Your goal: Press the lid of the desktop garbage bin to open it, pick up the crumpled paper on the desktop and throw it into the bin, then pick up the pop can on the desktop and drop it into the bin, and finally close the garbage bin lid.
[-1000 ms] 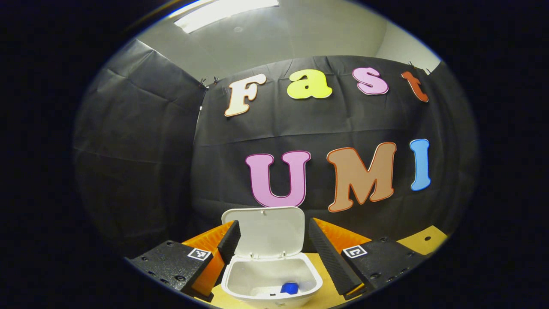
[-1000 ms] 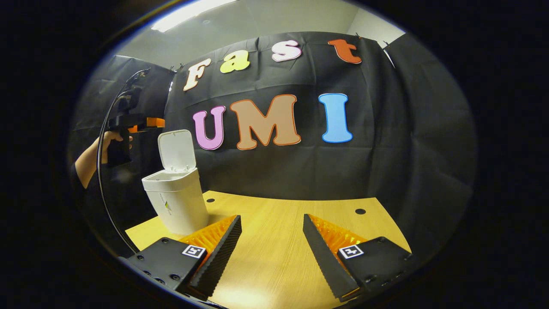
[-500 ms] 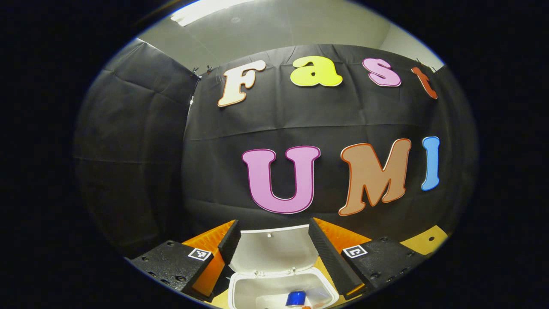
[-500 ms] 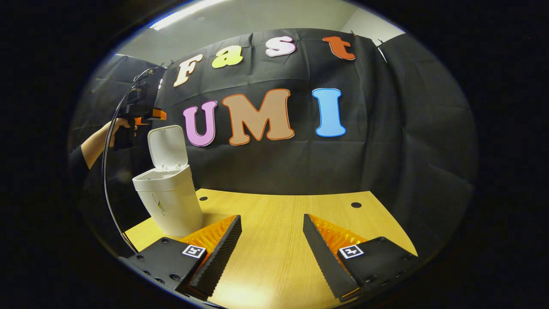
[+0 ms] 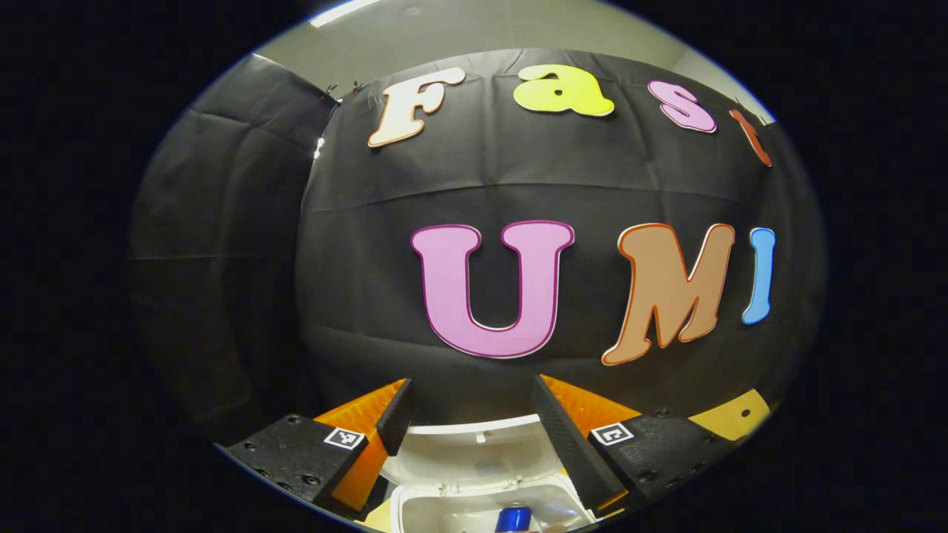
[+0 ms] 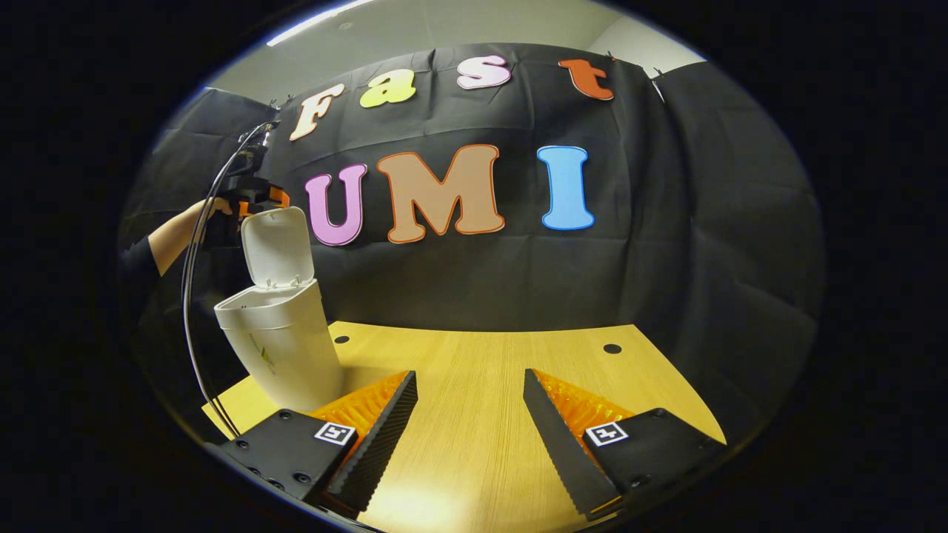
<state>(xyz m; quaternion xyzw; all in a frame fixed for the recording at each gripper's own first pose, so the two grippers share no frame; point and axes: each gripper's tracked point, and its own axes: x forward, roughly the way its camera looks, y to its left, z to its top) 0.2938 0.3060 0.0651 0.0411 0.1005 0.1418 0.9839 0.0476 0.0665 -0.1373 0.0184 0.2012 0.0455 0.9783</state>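
The white desktop bin [image 6: 278,348] stands at the table's left, its lid [image 6: 275,246] raised upright. In the left gripper view the lid [image 5: 474,448] sits low between my fingers, with the bin's mouth [image 5: 481,511] below it and a blue pop can [image 5: 513,518] inside. My left gripper [image 5: 470,418] is open, level with the lid's top edge. In the right gripper view that gripper [image 6: 248,200] is up at the lid's top, held by a hand [image 6: 215,211]. My right gripper [image 6: 470,414] hangs open over bare table, right of the bin.
The wooden table [image 6: 481,370] has small dark holes [image 6: 612,348] near its back edge. A black cable [image 6: 194,296] hangs from the left gripper down past the bin. The black cloth wall rises close behind the table.
The left gripper has moved forward and up over the bin, so the lid sinks lower between its fingers. The right gripper has shifted slightly; the bin looks farther left.
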